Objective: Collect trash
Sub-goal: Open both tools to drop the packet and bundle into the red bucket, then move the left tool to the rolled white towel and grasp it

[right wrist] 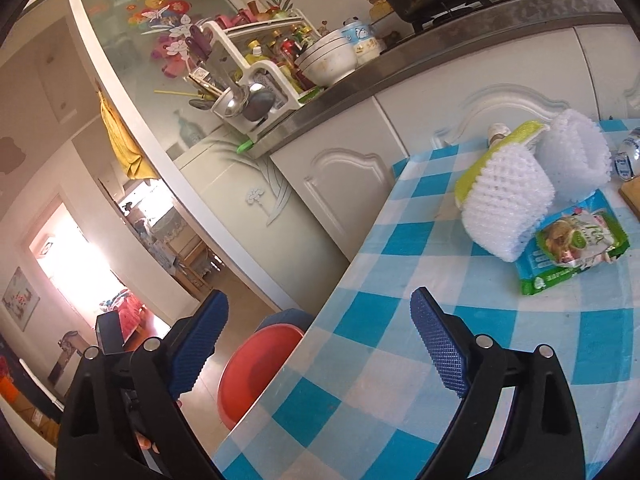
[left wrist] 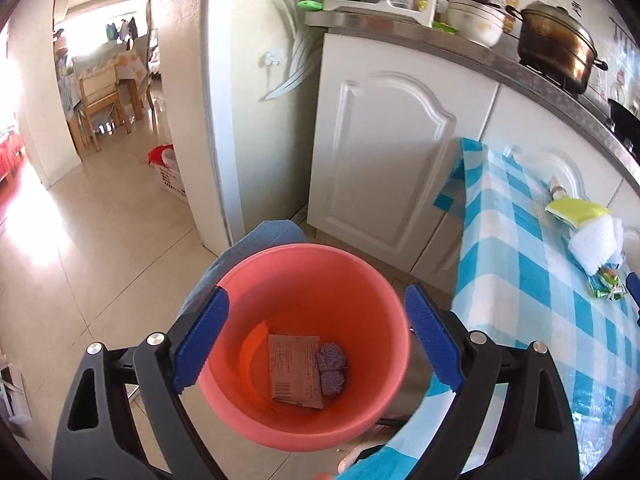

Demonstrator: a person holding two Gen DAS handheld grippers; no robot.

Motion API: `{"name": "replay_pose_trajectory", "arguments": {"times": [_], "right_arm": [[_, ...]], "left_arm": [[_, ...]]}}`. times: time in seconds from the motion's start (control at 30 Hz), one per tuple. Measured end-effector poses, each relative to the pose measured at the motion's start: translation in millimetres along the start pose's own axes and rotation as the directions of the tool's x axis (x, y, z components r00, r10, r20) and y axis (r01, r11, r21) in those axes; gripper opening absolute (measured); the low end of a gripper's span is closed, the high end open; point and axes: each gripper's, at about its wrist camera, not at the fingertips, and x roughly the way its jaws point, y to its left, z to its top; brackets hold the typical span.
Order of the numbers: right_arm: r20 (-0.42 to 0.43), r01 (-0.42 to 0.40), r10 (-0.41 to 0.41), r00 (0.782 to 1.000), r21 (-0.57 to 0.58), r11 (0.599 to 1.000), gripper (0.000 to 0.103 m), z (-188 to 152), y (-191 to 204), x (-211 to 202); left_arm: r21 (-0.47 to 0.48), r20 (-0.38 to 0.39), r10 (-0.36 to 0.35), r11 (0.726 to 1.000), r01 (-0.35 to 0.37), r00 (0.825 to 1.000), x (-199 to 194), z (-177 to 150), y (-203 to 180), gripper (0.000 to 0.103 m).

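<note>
My left gripper (left wrist: 316,312) grips a pink bucket (left wrist: 304,276), with one blue pad on each side of its wall. At the bottom of the bucket lie a brown wrapper (left wrist: 294,368) and a purple wrapper (left wrist: 331,368). My right gripper (right wrist: 319,298) hangs open over the near edge of the checked table (right wrist: 400,380), with nothing between its fingers. Farther along the table lie a white foam net (right wrist: 506,200), a second white foam net (right wrist: 574,156), a yellow-green foam sleeve (right wrist: 496,152) and a green snack wrapper (right wrist: 576,244). The right wrist view shows the bucket (right wrist: 256,372) below the table edge.
White kitchen cabinets (left wrist: 384,152) run behind the table under a steel counter with a pot (left wrist: 556,48), bowls and a utensil rack (right wrist: 248,80). A blue denim leg (left wrist: 260,240) shows behind the bucket. A white fridge (left wrist: 256,100) stands to the left, and a tiled floor leads to a doorway.
</note>
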Motion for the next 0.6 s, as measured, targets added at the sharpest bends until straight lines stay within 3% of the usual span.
{"name": "replay_pose_trajectory", "arguments": {"times": [0.17, 0.3, 0.43, 0.6], "right_arm": [[0.064, 0.016, -0.021, 0.998, 0.084, 0.996, 0.092, 13, -42, -32], [0.131, 0.03, -0.051, 0.99, 0.155, 0.987, 0.092, 26, -80, -66], [0.193, 0.053, -0.099, 0.976, 0.232, 0.971, 0.092, 35, -119, -97], [0.249, 0.094, -0.18, 0.952, 0.322, 0.942, 0.092, 41, -165, -131]], "left_arm": [[0.07, -0.048, -0.028, 0.997, 0.031, 0.998, -8, 2, -30, 0.09], [0.084, -0.076, -0.092, 0.992, 0.099, 0.993, -14, 9, -61, 0.09], [0.08, -0.083, -0.221, 0.97, 0.228, 0.972, -22, 35, -107, 0.09], [0.161, -0.11, -0.335, 0.923, 0.349, 0.936, -18, 69, -191, 0.09]]}}
